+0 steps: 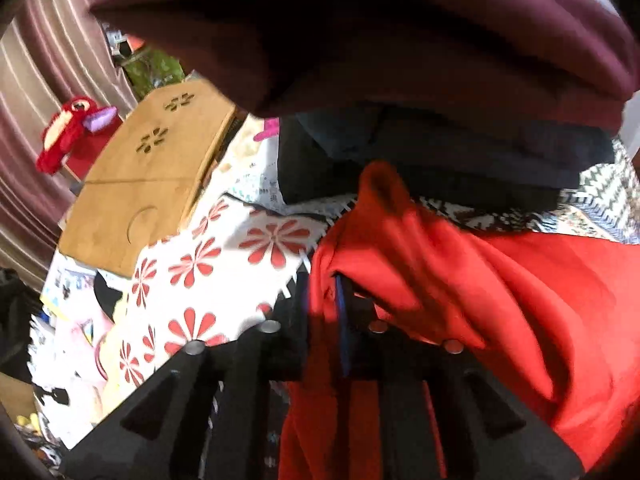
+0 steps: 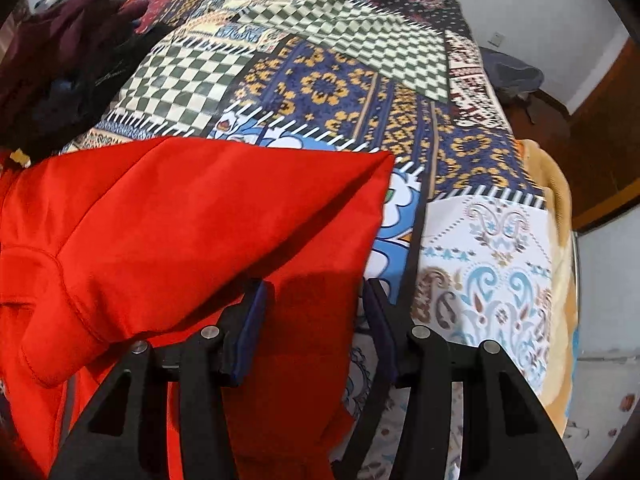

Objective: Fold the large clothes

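Red fabric of a large garment (image 2: 180, 216) lies spread on the patchwork bedspread (image 2: 320, 88) near the bed's front edge, its folded corner pointing toward the middle of the bed. The left tool (image 1: 324, 280) is clenched on a bunched fold of the red garment, just in front of a stack of folded dark and maroon clothes (image 1: 400, 60). The right tool (image 2: 316, 300) stands released, its blue pads (image 2: 256, 312) apart over the garment's edge, cloth between them but unpinched.
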Action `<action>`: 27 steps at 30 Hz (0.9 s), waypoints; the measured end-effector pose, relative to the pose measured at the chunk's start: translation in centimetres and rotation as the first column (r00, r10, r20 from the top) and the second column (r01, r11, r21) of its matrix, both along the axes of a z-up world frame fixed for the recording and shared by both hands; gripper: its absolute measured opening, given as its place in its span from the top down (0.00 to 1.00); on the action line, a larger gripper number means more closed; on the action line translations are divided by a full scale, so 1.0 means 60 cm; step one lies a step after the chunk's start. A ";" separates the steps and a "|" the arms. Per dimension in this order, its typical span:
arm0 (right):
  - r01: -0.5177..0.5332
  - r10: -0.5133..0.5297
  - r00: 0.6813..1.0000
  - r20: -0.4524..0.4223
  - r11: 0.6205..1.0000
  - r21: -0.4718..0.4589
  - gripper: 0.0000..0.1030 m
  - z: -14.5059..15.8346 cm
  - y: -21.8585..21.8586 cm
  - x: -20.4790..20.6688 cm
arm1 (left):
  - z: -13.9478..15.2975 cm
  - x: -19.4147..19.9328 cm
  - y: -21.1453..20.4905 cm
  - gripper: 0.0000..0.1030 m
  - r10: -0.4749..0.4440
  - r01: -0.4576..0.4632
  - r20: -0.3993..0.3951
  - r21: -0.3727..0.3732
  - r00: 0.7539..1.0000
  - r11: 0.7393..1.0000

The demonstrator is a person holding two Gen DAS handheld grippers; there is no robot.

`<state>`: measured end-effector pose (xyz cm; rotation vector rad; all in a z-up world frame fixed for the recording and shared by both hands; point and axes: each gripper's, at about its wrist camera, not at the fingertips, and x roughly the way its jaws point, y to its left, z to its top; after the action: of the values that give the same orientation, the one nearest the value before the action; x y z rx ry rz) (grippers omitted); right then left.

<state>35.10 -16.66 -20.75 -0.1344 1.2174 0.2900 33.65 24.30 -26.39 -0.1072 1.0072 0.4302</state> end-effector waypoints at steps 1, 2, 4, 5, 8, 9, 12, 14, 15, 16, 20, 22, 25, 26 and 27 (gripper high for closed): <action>0.002 -0.002 1.000 0.005 1.000 0.002 0.56 0.004 -0.001 -0.004 | 0.003 -0.005 0.000 0.76 0.002 -0.002 -0.005 -0.006 1.000 1.000; 0.002 -0.002 1.000 0.014 1.000 0.005 0.56 0.013 -0.005 -0.011 | 0.008 -0.013 0.000 0.68 0.006 -0.006 -0.018 -0.003 1.000 1.000; 0.004 -0.004 1.000 0.031 1.000 -0.002 0.56 0.027 -0.009 -0.021 | 0.017 -0.031 0.000 0.61 0.003 -0.002 -0.040 0.020 0.999 1.000; 0.004 -0.004 0.999 0.053 1.000 -0.004 0.55 0.042 -0.014 -0.034 | 0.025 -0.040 0.002 0.60 -0.003 0.004 -0.040 0.021 0.999 1.000; -0.003 0.002 0.994 0.107 1.000 0.009 0.55 0.079 -0.027 -0.068 | 0.052 -0.082 0.007 0.47 -0.028 0.027 -0.017 -0.020 0.999 0.999; -0.004 0.002 0.992 0.124 1.000 0.016 0.55 0.093 -0.033 -0.082 | 0.064 -0.100 0.008 0.41 -0.039 0.039 -0.003 -0.035 0.999 0.999; -0.002 -0.004 0.987 0.163 0.999 0.034 0.49 0.118 -0.051 -0.114 | 0.090 -0.147 0.007 0.31 -0.066 0.067 0.020 -0.036 0.998 0.997; 0.003 -0.010 0.982 0.190 0.999 0.041 0.46 0.131 -0.063 -0.141 | 0.102 -0.174 0.005 0.24 -0.086 0.087 0.023 -0.036 0.996 0.996; 0.002 -0.010 0.980 0.200 0.999 0.041 0.46 0.136 -0.067 -0.152 | 0.107 -0.184 0.004 0.23 -0.091 0.092 0.022 -0.037 0.996 0.995; -0.002 -0.007 0.978 0.209 0.999 0.044 0.46 0.140 -0.072 -0.168 | 0.108 -0.202 0.001 0.21 -0.096 0.097 0.020 -0.045 0.995 0.994; -0.011 -0.002 0.980 0.200 0.998 0.064 0.46 0.135 -0.086 -0.210 | 0.095 -0.248 0.006 0.20 -0.082 0.082 0.003 -0.146 0.997 0.986; -0.012 -0.001 0.982 0.188 0.998 0.069 0.46 0.125 -0.092 -0.224 | 0.078 -0.271 0.009 0.20 -0.079 0.075 -0.013 -0.201 0.997 0.977; 0.001 -0.013 0.989 0.149 0.997 0.079 0.46 0.099 -0.101 -0.245 | 0.042 -0.297 0.004 0.20 -0.081 0.064 -0.056 -0.263 0.995 0.963; 0.008 -0.018 0.991 0.132 0.997 0.081 0.46 0.090 -0.103 -0.249 | 0.032 -0.304 -0.003 0.20 -0.086 0.064 -0.066 -0.283 0.994 0.957; 0.013 -0.023 0.992 0.120 0.996 0.083 0.46 0.084 -0.105 -0.253 | 0.018 -0.310 -0.007 0.20 -0.095 0.065 -0.081 -0.312 0.992 0.948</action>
<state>19.90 -22.97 -15.69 -0.0692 1.0842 0.3116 15.03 23.90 -25.30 -0.3290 1.1636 0.2016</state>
